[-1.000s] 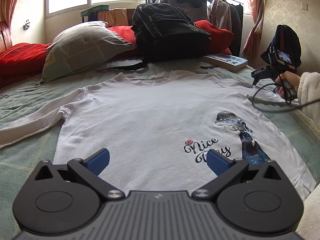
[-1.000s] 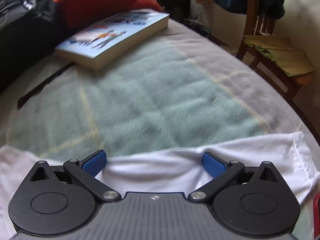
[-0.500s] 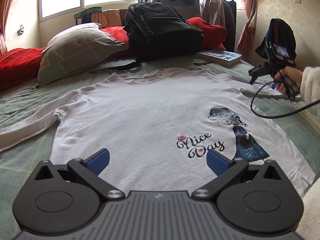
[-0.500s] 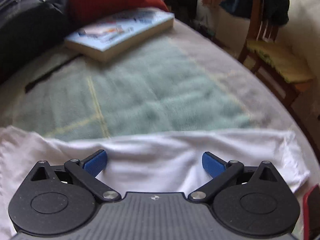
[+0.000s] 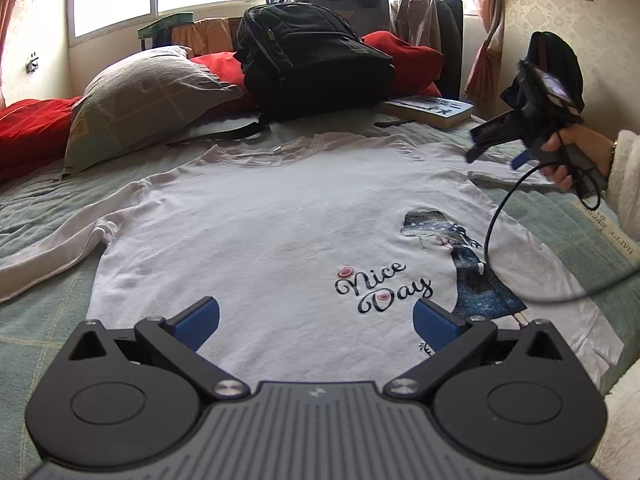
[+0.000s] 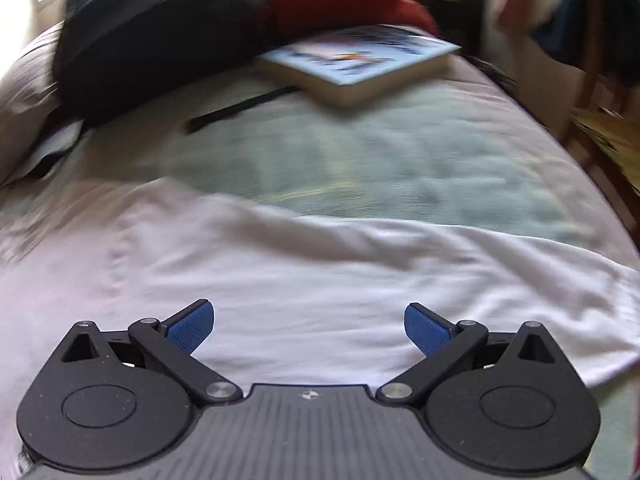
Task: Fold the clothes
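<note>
A white long-sleeved shirt [image 5: 260, 224] with a "Nice Day" print lies flat, face up, on the green bed cover [image 5: 36, 320]. My left gripper [image 5: 316, 318] hovers open over its hem, nothing between the blue pads. In the left wrist view, the right gripper [image 5: 496, 154] is held by a hand [image 5: 568, 156] in the air above the shirt's right sleeve [image 5: 504, 178]. Seen from the right wrist, my right gripper [image 6: 309, 324] is open above that white sleeve [image 6: 360, 280], which lies spread across the cover.
A black backpack [image 5: 312, 60], a grey pillow [image 5: 140, 96] and red cushions [image 5: 404, 56] line the head of the bed. A book [image 5: 432, 110] lies at the far right corner. A wooden chair [image 6: 600, 128] stands beside the bed. A cable [image 5: 504, 216] hangs over the shirt's right side.
The right gripper has risen and swung left off the sleeve's end toward the shoulder; its view is motion-blurred. The left gripper has drawn back a little. Both stay open.
</note>
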Demonstrator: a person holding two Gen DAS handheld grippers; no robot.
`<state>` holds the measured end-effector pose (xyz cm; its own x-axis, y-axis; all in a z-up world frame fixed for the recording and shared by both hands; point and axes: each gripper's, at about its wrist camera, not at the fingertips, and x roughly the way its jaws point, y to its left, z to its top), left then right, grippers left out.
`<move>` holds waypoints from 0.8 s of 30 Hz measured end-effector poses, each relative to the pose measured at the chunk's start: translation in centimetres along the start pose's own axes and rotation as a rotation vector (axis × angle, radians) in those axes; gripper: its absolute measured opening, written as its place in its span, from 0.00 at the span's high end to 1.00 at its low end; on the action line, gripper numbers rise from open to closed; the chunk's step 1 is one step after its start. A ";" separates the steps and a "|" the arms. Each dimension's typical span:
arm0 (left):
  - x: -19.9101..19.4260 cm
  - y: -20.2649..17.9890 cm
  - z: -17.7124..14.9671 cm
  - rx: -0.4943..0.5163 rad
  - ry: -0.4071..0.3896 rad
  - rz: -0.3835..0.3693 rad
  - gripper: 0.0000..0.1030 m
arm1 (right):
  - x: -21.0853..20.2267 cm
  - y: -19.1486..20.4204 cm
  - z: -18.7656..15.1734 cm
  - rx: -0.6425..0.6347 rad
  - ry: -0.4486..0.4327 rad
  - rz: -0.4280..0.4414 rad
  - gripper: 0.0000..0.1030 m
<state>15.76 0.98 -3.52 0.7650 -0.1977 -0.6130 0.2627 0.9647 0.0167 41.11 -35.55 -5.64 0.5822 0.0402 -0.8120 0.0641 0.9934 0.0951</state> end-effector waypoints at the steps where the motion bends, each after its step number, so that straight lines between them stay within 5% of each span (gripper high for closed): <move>1: -0.1 -0.1 0.0 0.001 0.000 0.001 0.01 | 0.6 0.8 -0.3 -0.023 0.012 0.016 0.00; 7: 0.0 0.1 -0.4 -0.005 0.014 0.008 0.01 | 0.2 -1.4 -1.7 -0.042 -0.006 0.016 0.00; 12: 0.2 -0.4 -0.3 0.007 0.018 -0.009 0.01 | -2.5 -9.1 -1.4 0.184 -0.038 -0.009 0.00; 18: 0.0 -1.3 -0.2 0.025 0.020 -0.005 0.01 | -0.4 -16.1 0.2 0.305 -0.013 -0.313 0.00; 24: -0.1 -2.5 0.2 0.038 0.023 0.013 0.01 | 1.4 -20.1 1.1 0.347 -0.035 -0.274 0.00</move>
<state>15.14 -1.42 -3.27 0.7551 -0.1808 -0.6302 0.2756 0.9597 0.0548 41.54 -55.59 -8.11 0.5326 -0.2290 -0.8148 0.4845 0.8719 0.0716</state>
